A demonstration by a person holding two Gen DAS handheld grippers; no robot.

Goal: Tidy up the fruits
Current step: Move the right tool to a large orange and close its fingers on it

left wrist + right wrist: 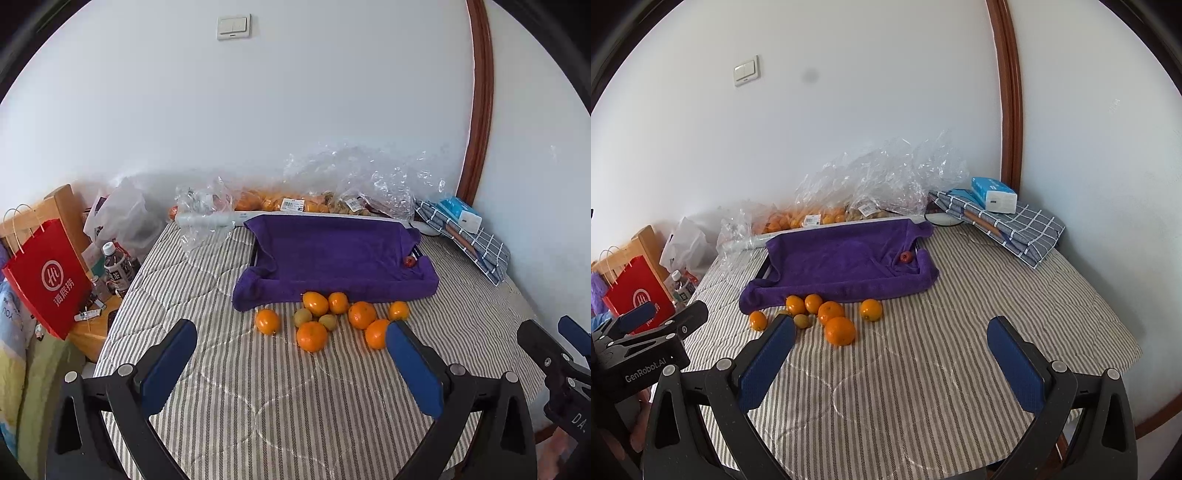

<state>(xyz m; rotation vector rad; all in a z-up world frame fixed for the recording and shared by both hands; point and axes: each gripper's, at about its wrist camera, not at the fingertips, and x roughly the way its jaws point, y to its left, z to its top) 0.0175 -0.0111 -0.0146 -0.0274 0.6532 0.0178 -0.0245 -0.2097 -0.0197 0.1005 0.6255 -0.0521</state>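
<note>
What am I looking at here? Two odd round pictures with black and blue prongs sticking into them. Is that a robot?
No robot: a person holds a two-finger gripper in each hand, each carrying a wide-angle camera looking along its fingers. One picture is from the left gripper, the other from the right gripper. Both are open and hold nothing. On the striped bedcover lie loose oranges and small greenish fruits before a tray draped in a purple towel, with one small red fruit inside.

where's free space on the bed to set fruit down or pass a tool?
Free: the striped cover between both tools and the fruit pile, and the stretch right of the towel tray up to the checked cloth. The tray holds only one red fruit. Crowded: the pile at the tray's front edge, and the plastic bags behind it.
</note>
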